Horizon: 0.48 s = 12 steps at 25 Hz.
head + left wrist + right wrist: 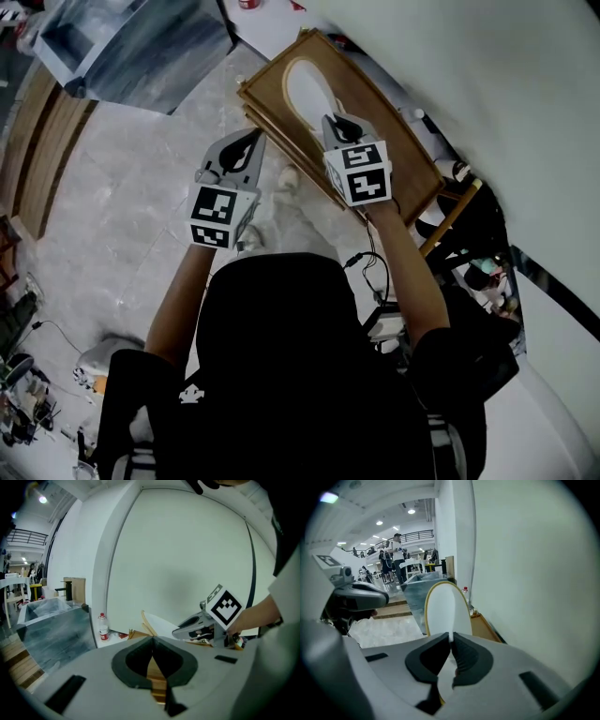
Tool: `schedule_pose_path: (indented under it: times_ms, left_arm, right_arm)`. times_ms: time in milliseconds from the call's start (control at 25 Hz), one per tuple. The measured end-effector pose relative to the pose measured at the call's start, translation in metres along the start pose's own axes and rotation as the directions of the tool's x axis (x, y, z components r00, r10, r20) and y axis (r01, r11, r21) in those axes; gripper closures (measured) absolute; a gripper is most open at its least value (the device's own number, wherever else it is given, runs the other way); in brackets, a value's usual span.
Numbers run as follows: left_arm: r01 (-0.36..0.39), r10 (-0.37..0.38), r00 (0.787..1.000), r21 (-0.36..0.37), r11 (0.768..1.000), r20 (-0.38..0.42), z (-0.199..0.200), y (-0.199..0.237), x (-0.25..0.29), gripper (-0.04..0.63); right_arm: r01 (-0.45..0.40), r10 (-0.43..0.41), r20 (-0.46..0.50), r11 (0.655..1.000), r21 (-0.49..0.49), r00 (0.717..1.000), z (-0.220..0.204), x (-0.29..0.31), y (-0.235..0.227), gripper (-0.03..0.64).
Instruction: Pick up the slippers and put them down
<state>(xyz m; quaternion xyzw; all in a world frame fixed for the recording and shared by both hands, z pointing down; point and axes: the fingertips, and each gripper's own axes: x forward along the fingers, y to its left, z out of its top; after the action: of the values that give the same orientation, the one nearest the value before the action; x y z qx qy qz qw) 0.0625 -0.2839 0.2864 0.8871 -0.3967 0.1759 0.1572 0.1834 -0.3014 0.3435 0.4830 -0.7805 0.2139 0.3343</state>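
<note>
Judging by how things lie, we put the task at about its middle. The right gripper (451, 645) has its jaws pinched on one end of a white slipper (443, 611) with a yellowish rim, which stands up out of the claw at the centre of the right gripper view. In the head view the same slipper shows as a pale oval in the upper middle of the frame, seen against a stack of wooden frames (398, 141) beside the white wall (487, 84). So the pick-up looks done for this one, and the putting down is left. The left gripper (152, 641) has its jaws closed together with nothing between them; only the wood of the frames shows through the gap below the tips. We see no second slipper for certain: a small pale thing (289, 176) on the grey floor (141, 197) between the two grippers is too small to tell. As for writing, we can read none. The red-capped bottle (103, 629) at the lower left of the left gripper view bears a label too blurred to read, and the cubes (359, 172) carry only black-and-white square markers.
</note>
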Motion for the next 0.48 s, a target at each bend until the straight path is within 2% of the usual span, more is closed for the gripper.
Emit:
schedule_pose_path:
  times_ms: [480]
  left_arm:
    - [-0.024, 0.022, 0.998, 0.036, 0.999, 0.054, -0.006, 0.002, -0.087, 0.591]
  right_arm:
    - [0.044, -0.043, 0.084, 0.999, -0.012, 0.996, 0.010, -0.053, 0.066, 0.607]
